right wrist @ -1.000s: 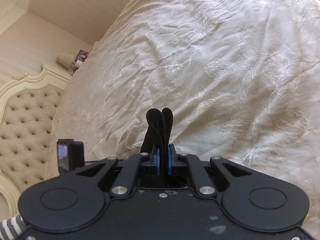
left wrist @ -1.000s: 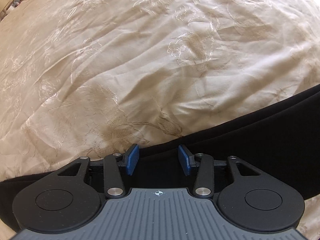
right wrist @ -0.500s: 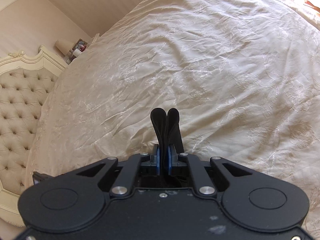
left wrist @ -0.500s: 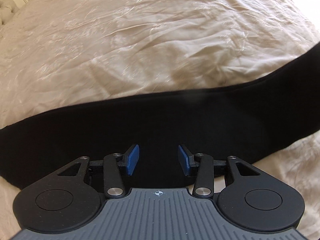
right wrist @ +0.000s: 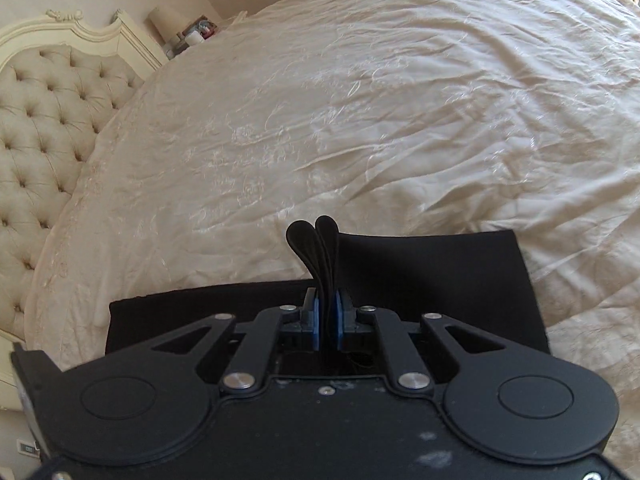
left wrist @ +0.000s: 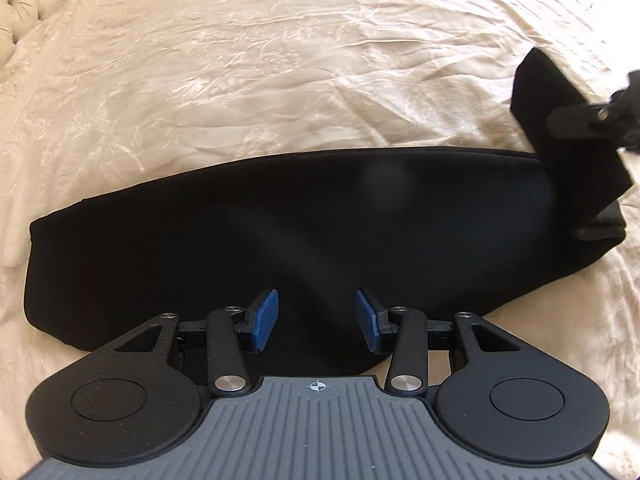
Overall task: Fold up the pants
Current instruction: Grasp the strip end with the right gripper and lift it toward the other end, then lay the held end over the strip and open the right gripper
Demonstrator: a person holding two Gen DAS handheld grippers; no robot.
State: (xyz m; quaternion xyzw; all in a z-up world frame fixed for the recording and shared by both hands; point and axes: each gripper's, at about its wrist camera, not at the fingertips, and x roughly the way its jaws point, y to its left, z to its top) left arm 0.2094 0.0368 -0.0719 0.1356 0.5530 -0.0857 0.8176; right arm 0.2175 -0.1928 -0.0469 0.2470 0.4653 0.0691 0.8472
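The black pants [left wrist: 280, 232] lie as a long folded strip across the cream bedspread [left wrist: 240, 60]. My left gripper [left wrist: 317, 320] is open and empty, hovering over the strip's near edge. My right gripper [right wrist: 327, 320] is shut on a doubled fold of the pants [right wrist: 316, 248], which sticks up between the blue pads. In the left wrist view the right gripper [left wrist: 592, 120] holds the strip's right end lifted above the bed. In the right wrist view more of the pants [right wrist: 432, 272] lie flat below.
A tufted cream headboard [right wrist: 40, 120] stands at the left. A bedside table with a lamp and small items [right wrist: 180, 28] is behind it. The wrinkled bedspread [right wrist: 400, 100] spreads beyond the pants.
My left gripper has drawn back and risen, so the whole strip now shows. My right gripper has carried its pinched end over so the pants appear below it.
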